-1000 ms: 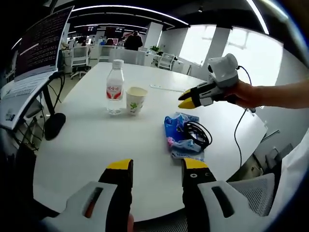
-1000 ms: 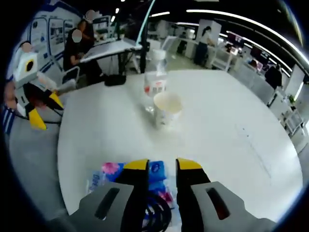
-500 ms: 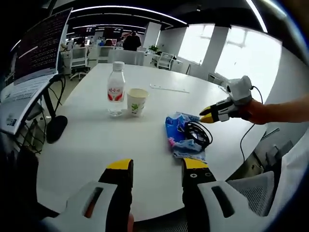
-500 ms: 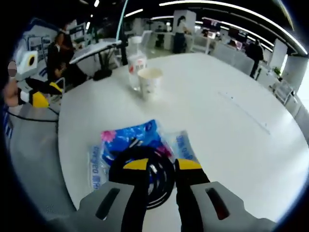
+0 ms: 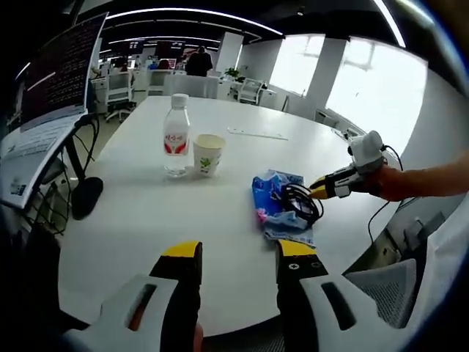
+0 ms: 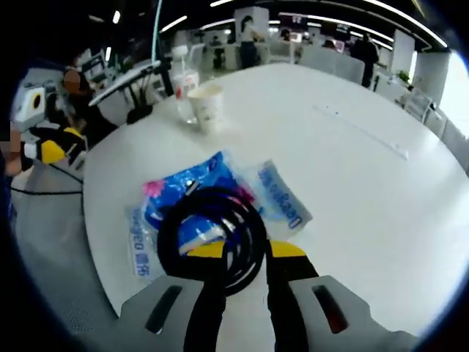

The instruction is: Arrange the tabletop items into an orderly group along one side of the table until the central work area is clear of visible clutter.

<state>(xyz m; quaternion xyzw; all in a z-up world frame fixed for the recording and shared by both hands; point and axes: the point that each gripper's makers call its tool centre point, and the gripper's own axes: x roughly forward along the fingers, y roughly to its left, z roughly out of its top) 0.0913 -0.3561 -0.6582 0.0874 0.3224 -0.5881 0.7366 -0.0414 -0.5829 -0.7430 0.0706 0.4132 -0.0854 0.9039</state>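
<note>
In the left gripper view, my left gripper (image 5: 238, 253) hovers over the near edge of the white table (image 5: 132, 213), jaws apart and holding nothing. The water bottle (image 5: 174, 134) and paper cup (image 5: 208, 154) stand touching, far and left. The blue packets (image 5: 275, 209) with the coiled black cable (image 5: 299, 204) on top lie to the right, well apart from my jaws. The right gripper (image 5: 322, 191) comes in from the right, its tips just beside the coil.

In the right gripper view, my right gripper (image 6: 245, 249) has its jaws apart, tips over the near rim of the cable (image 6: 212, 238), which lies flat straight ahead on the packets (image 6: 212, 198). I judge the right hand far nearer to take it.
</note>
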